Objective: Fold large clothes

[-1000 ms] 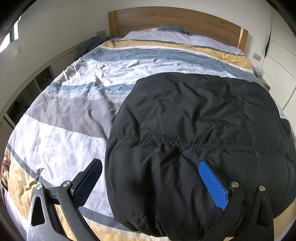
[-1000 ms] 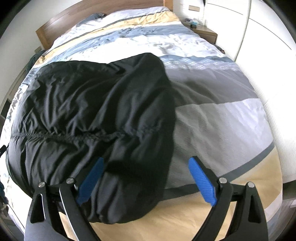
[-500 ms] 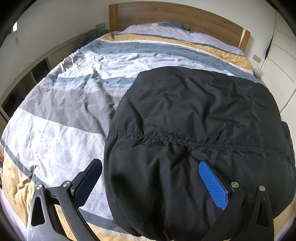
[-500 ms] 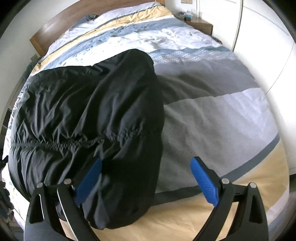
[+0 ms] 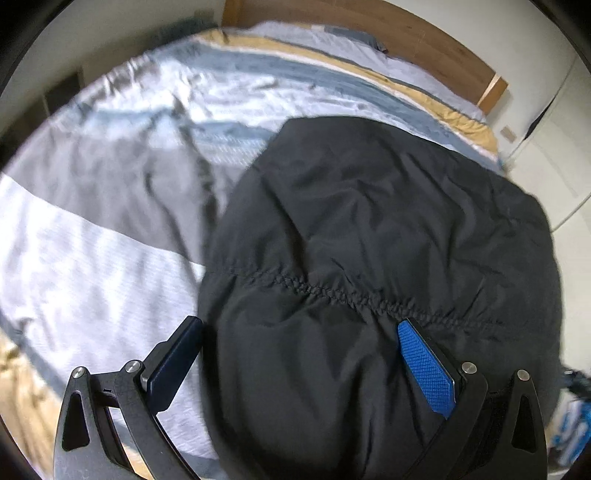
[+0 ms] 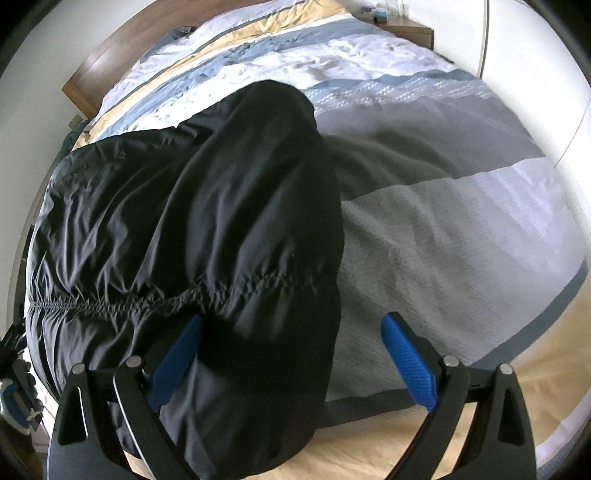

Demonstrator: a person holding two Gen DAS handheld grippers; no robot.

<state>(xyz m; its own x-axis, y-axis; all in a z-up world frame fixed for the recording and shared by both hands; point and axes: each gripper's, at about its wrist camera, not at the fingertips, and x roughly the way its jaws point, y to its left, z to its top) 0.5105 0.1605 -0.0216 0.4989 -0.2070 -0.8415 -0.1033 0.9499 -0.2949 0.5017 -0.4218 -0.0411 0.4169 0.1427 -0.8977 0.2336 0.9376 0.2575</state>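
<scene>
No brand, label or lettering can be read anywhere on show, so straight to the garment: a big black puffy nylon coat (image 5: pixel 369 236) lies spread across the near half of the bed, its shell crinkled and slightly glossy, with a gathered, elasticated seam (image 5: pixel 332 291) running side to side across it. In the right wrist view the same coat (image 6: pixel 184 206) shows a thick folded-over section along its right edge, rising to a rounded end at the far side. Under it is a striped duvet cover (image 5: pixel 92 229) in bands of white, grey, blue and mustard yellow, wrinkled on the left. At the far end stands a wooden headboard (image 5: pixel 424 40), with a pillow (image 5: pixel 351 35) tucked against it. The left gripper (image 5: pixel 299 354) hangs over the coat's near left portion, its fingers (image 5: pixel 424 369) spread wide and released, one blue pad over black fabric, the other over the duvet just beside the coat's edge; whether they touch the cloth, I cannot tell. The right gripper (image 6: pixel 291 354) is likewise spread apart and holding nothing, straddling the coat's near right edge, its right finger over bare duvet (image 6: pixel 461 258). A wooden bedside cabinet (image 6: pixel 410 31) sits far right, beside white wardrobe doors (image 6: pixel 535 74). The left wrist view is motion-blurred.
</scene>
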